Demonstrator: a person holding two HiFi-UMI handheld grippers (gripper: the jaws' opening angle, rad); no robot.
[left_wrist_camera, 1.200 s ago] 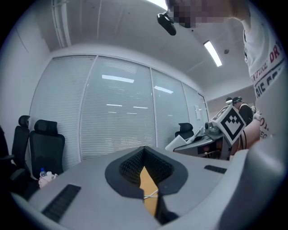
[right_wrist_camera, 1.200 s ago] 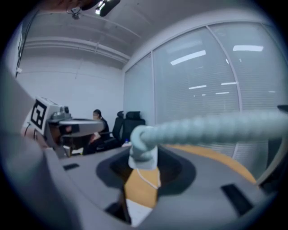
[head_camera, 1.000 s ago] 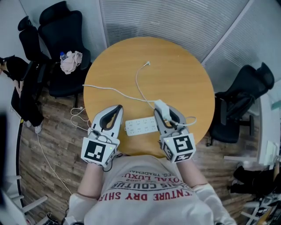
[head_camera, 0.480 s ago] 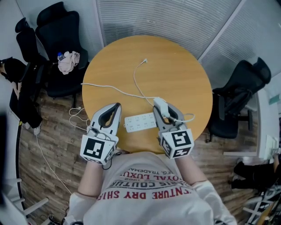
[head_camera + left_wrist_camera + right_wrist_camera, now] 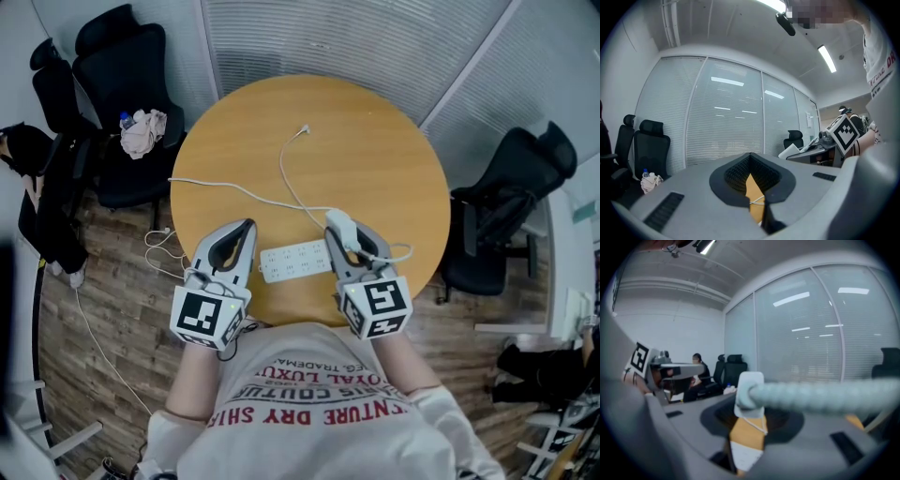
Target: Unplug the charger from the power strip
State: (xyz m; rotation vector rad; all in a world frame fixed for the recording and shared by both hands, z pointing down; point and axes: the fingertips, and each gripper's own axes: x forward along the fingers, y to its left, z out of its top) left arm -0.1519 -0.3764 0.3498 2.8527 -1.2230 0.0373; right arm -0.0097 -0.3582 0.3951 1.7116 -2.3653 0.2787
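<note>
Off the right end of the long white plastic power strip (image 5: 295,261), my right tongs (image 5: 345,232) are clamped on the small white block-shaped charger (image 5: 750,383). The right gripper view shows it pinched between the pads with the strip lying lower down, so I judge its pins are already clear of the sockets.

Over the last second almost nothing has shifted. The strip lies where it lay on the round wooden bench (image 5: 375,150), between my two hands, and the charger sits in the same grip at the same spot beside the strip's right end. I read that as a pause after the pull, not a fresh attempt.

My left tongs (image 5: 246,230), just off the strip's left end, are closed on nothing, tips together. I cannot tell whether they touch the bench.

A thin white cable (image 5: 284,178) trails from the charger away from the strip to a loose end farther up the bench. If I carry the charger off, that cable could drag over the strip, so I would move slowly.
</note>
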